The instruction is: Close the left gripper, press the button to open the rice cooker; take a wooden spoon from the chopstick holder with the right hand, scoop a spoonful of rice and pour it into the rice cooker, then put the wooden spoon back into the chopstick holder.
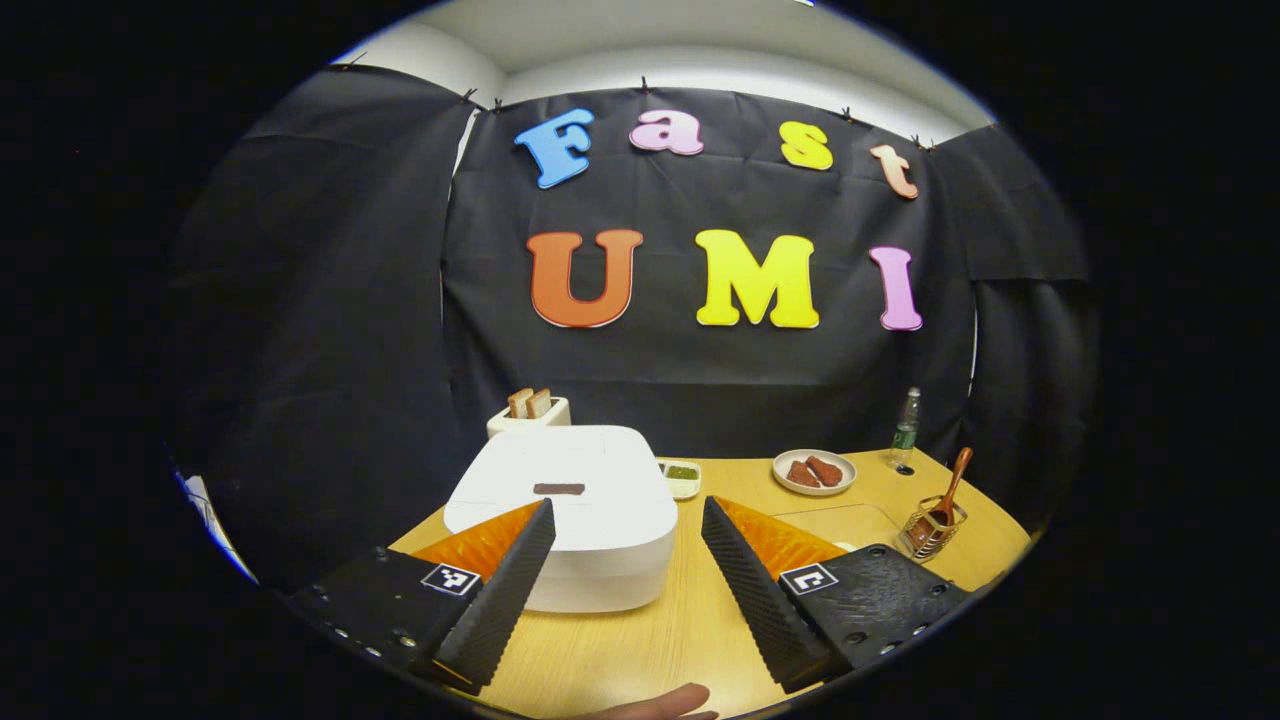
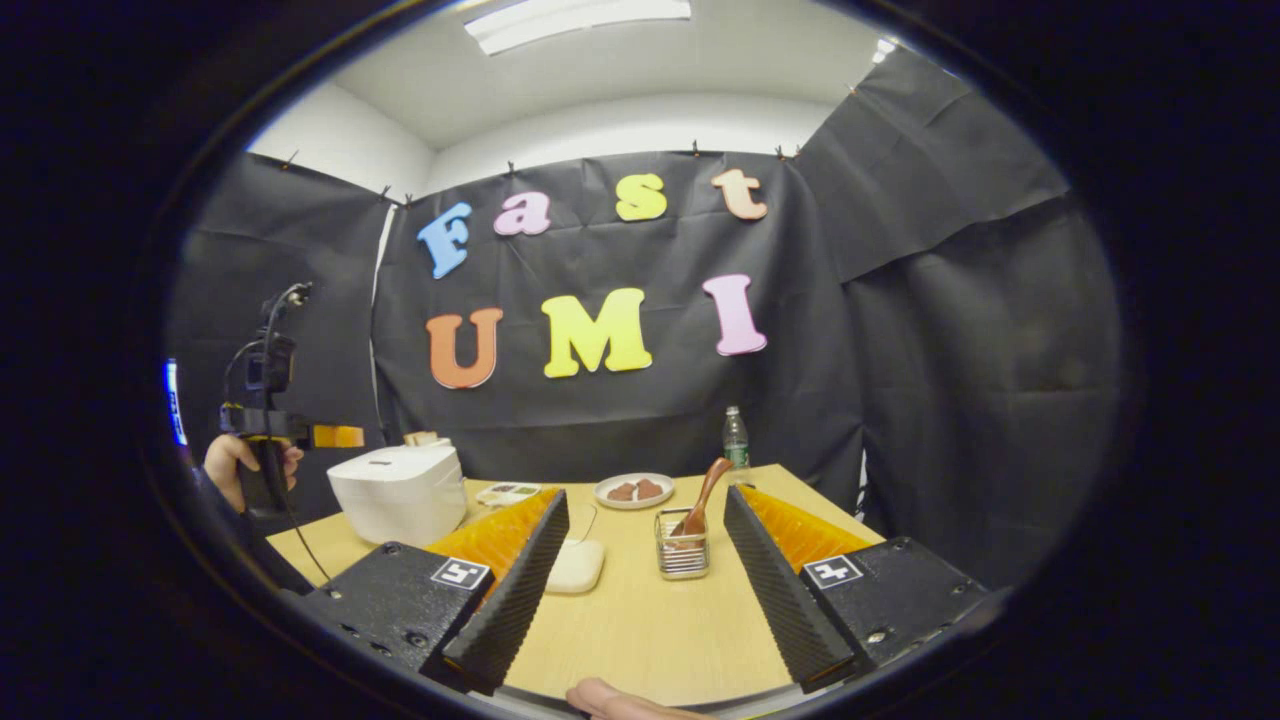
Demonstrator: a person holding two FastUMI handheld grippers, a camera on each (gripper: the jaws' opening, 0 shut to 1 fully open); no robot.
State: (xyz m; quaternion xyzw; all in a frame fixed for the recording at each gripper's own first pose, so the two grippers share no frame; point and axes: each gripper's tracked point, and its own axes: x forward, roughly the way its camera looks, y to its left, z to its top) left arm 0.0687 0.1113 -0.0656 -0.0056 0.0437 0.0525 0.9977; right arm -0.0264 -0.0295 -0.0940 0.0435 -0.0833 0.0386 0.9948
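step: press lid button | left gripper jaws apart, short of rice cooker | close fully first, then push dark button squarely

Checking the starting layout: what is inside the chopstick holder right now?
The wooden spoon stands in the chopstick holder, its handle leaning out above the rim. The wire sides blur its lower end, so I cannot tell whether anything else sits in there.
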